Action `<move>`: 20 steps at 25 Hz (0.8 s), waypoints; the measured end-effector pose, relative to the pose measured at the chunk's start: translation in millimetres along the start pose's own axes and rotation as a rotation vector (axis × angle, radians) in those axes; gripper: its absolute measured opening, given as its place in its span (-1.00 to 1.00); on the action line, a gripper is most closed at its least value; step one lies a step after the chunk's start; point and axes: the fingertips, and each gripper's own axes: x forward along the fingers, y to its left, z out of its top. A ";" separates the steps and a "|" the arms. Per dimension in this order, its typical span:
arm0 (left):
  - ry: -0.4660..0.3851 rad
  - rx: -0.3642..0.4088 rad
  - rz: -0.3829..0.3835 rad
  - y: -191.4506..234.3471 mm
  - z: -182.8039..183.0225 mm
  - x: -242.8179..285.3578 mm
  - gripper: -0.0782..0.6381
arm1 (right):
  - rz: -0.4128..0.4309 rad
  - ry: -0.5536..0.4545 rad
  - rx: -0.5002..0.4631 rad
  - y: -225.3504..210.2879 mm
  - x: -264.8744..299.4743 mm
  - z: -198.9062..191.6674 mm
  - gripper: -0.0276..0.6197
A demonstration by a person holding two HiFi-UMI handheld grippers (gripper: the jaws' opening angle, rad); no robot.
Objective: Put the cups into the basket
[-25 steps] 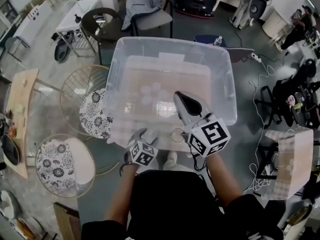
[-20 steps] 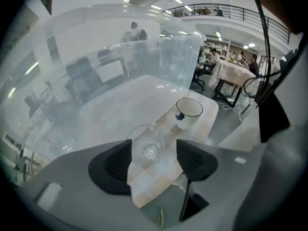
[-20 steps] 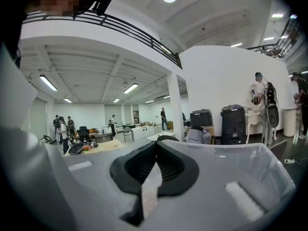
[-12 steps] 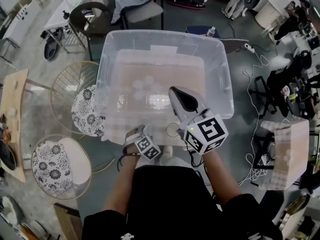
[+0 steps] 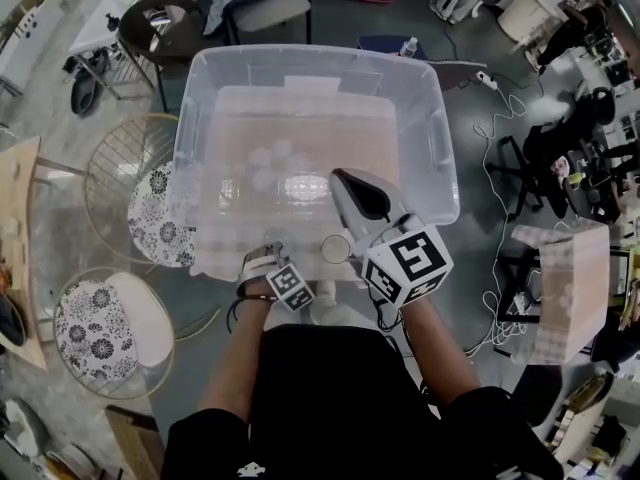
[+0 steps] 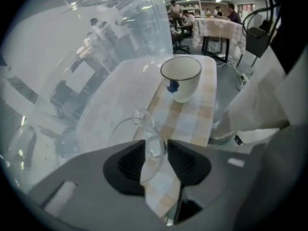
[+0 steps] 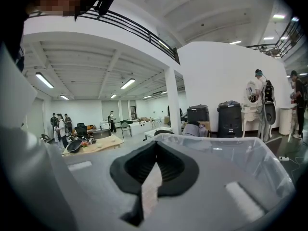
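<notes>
Our left gripper (image 6: 156, 144) has just been closing and now pinches the wall of the clear glass cup (image 6: 142, 125) between its fingers, ready for lifting into the clear bin (image 5: 200, 118), while our right gripper (image 7: 154, 150) stays out of it, clenched empty.

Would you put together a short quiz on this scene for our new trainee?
1. What stands between the jaws of the left tool?
2. True or false: the right tool holds the white cup.
3. The white cup stands on: A) a checked cloth; B) a chair seat; C) the floor.
Key: 1. The rim of the glass cup; those jaws have just been closing on it. 2. False: it is shut and empty. 3. A.
</notes>
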 end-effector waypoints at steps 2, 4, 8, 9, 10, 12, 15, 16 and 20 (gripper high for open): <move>0.008 0.060 -0.002 -2.4 2.9 -0.4 -0.41 | -0.004 0.006 0.001 -0.7 -2.0 -2.5 -0.91; 0.009 0.098 -0.013 -5.1 4.2 -0.4 -0.47 | -0.008 0.011 0.004 -1.1 -2.9 -5.4 -0.91; 0.007 0.023 -0.084 -7.0 6.6 0.8 -0.59 | -0.010 0.014 0.003 -2.1 -4.8 -7.2 -0.91; 0.010 0.008 -0.103 -7.5 7.4 1.1 -0.60 | -0.011 0.014 0.003 -3.1 -5.5 -7.2 -0.91; 0.011 -0.005 -0.120 -8.3 7.8 1.2 -0.61 | -0.013 0.014 0.004 -4.0 -6.1 -7.2 -0.91; 0.010 -0.028 -0.148 -10.3 7.6 1.0 -0.62 | -0.012 0.012 0.007 -5.3 -5.8 -7.4 -0.91; 0.000 -0.073 -0.179 -12.6 6.2 -0.2 -0.65 | -0.009 0.008 0.008 -6.5 -4.1 -6.9 -0.91; -0.005 -0.093 -0.189 -12.7 5.8 -0.8 -0.65 | -0.009 0.006 0.010 -6.9 -3.9 -6.7 -0.91; -0.006 -0.139 -0.218 -14.6 2.5 -4.6 -0.68 | -0.003 0.005 0.016 -6.5 -2.6 -7.4 -0.91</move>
